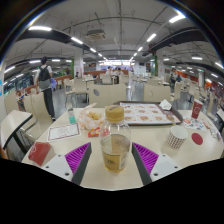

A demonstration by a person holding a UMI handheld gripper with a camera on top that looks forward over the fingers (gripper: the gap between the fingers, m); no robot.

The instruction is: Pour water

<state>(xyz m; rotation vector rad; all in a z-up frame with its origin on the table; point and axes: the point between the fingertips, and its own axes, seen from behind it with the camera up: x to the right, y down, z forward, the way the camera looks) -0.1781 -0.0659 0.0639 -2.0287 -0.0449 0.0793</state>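
I have the gripper (116,158) clenched on the bottle (116,143), lifted above the table (150,165), so carrying looks underway, and next I judge it must swing toward the white cup (176,139) and tilt.

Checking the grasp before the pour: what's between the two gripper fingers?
In the gripper view, a clear plastic bottle of yellowish liquid with a yellow cap stands between the purple-padded fingers. Whether the pads press it, I cannot tell.
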